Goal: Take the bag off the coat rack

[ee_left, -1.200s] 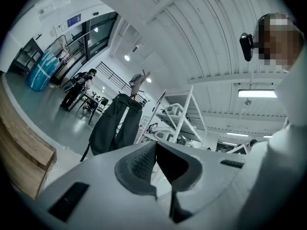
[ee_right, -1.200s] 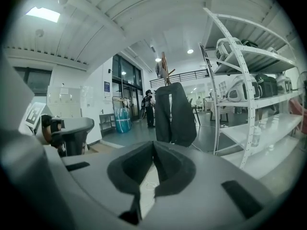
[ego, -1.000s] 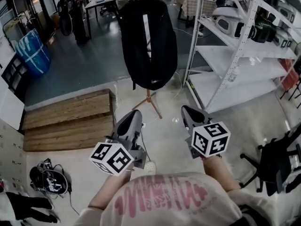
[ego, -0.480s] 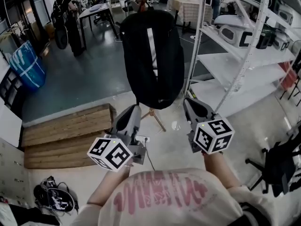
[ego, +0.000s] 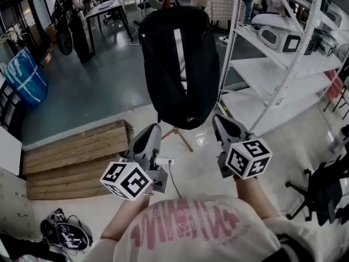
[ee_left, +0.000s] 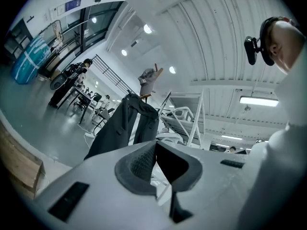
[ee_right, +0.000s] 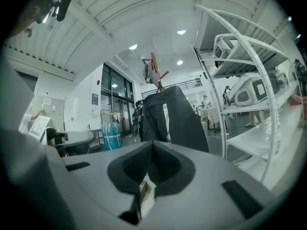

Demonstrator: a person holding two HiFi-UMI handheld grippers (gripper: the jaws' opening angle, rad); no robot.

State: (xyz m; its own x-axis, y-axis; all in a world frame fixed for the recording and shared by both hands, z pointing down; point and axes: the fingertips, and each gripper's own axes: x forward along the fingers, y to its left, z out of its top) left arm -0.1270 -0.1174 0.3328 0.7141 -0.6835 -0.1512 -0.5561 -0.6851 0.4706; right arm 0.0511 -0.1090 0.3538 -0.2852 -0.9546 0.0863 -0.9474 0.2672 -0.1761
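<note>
A black backpack (ego: 179, 64) with a white stripe hangs from the top of a wooden coat rack (ego: 180, 136), whose legs show beneath it. It also hangs ahead in the left gripper view (ee_left: 125, 123) and in the right gripper view (ee_right: 173, 121). My left gripper (ego: 150, 136) is shut with nothing in it, just below and left of the bag's bottom. At the bag's lower right my right gripper (ego: 222, 125) is also shut and holds nothing. Neither touches the bag.
A white metal shelf unit (ego: 272, 64) stands close on the right. A wooden platform (ego: 76, 152) lies on the floor at left. A blue bag (ego: 22, 75), desks and a person (ego: 68, 21) are farther back. A black office chair (ego: 324, 192) is at right.
Both grippers have come closer to the backpack, which now looks larger and nearer. Their jaws have stayed shut.
</note>
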